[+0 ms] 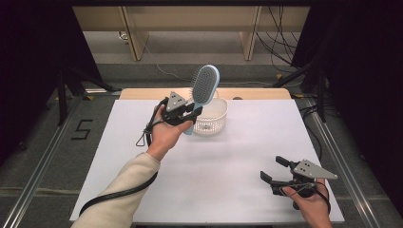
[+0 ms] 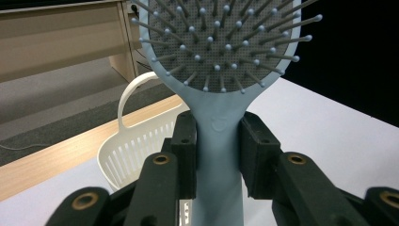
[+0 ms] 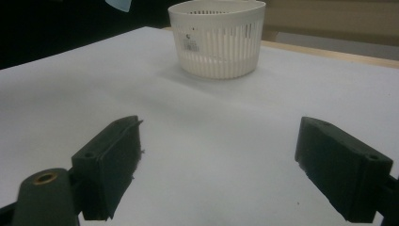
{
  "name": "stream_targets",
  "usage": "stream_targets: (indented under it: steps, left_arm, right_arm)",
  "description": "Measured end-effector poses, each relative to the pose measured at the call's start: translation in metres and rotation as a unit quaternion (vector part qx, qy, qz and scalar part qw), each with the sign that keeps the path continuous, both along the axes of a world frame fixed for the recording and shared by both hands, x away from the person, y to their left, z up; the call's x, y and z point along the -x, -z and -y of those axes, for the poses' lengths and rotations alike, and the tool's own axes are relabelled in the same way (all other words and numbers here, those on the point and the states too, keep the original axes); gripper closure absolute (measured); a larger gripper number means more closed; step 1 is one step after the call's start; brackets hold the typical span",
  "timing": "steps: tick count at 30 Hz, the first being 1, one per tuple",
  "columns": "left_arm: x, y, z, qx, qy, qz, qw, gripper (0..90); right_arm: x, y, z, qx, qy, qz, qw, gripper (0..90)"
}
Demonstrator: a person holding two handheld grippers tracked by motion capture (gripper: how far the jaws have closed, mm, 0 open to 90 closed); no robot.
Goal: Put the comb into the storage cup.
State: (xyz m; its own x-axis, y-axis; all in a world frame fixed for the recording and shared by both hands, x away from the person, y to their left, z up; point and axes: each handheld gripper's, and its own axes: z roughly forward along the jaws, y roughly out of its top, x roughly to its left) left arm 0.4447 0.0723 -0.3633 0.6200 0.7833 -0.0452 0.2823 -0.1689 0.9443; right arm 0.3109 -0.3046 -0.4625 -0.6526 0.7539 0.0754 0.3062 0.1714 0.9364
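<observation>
In the left gripper view the hairbrush (image 2: pixel 221 117) runs off the frame at both ends: the top of its bristled head is cut off above, the end of its handle below. The white basket (image 2: pixel 136 141) sits half hidden behind the jaws, with part of its rim and slotted wall showing. The left gripper (image 1: pixel 192 114) pinches the pale blue handle just under the head, a pad pressed to each side, and holds the brush upright above the table (image 1: pixel 228 161), seemingly over the basket's near left rim. The right gripper (image 1: pixel 274 168) rests low near the table's front right corner, jaws spread wide with nothing between them, well apart from the basket.
</observation>
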Motion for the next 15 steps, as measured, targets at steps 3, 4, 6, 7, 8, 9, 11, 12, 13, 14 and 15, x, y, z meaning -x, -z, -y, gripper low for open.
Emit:
stream_targets:
  steps: [3,4,6,7,8,9,11,12,13,14,15]
  left_arm:
    - [-0.0008,-0.0003,0.0001,0.000,-0.001,0.000,1.0000,69.6]
    - [-0.0011,-0.0005,0.0001,0.000,-0.001,0.001,1.0000,69.6]
    - [-0.0018,-0.0009,0.0003,-0.001,0.001,0.002,1.0000,69.6]
    - [-0.0022,-0.0012,0.0005,0.000,0.001,0.002,1.0000,69.6]
    - [-0.0024,-0.0014,0.0007,0.002,0.000,0.002,1.0000,69.6]
    - [-0.0028,-0.0015,0.0008,0.003,0.000,0.002,1.0000,69.6]
    - [-0.0036,-0.0017,0.0009,0.003,0.000,0.002,1.0000,69.6]
    - [-0.0039,-0.0018,0.0009,0.003,-0.001,0.002,1.0000,69.6]
    - [-0.0042,-0.0018,0.0009,0.003,-0.001,0.002,1.0000,69.6]
    - [-0.0045,-0.0019,0.0010,0.003,-0.001,0.002,1.0000,69.6]
    - [-0.0047,-0.0020,0.0011,0.003,-0.001,0.003,1.0000,69.6]
  right_arm:
    - [0.0000,0.0000,0.0000,0.000,0.000,0.000,1.0000,15.6]
    - [-0.0001,0.0000,0.0000,0.000,0.000,0.000,1.0000,15.6]
    - [-0.0001,0.0001,0.0000,0.000,0.000,0.000,1.0000,15.6]
    - [-0.0001,0.0001,0.0000,0.000,0.000,-0.001,1.0000,15.6]
    - [-0.0001,0.0001,0.0000,0.000,0.001,-0.001,1.0000,15.6]
    - [0.0000,0.0000,0.0000,0.000,0.000,0.000,1.0000,15.6]
    - [0.0000,0.0000,0.0001,0.000,0.000,0.000,1.0000,15.6]
    - [-0.0001,0.0001,0.0000,-0.001,0.000,0.000,1.0000,15.6]
    - [0.0000,0.0000,0.0001,0.000,0.000,0.000,1.0000,15.6]
    - [0.0000,0.0000,0.0001,0.000,0.000,0.000,1.0000,15.6]
    - [0.0000,0.0000,0.0001,0.000,0.000,0.000,1.0000,15.6]
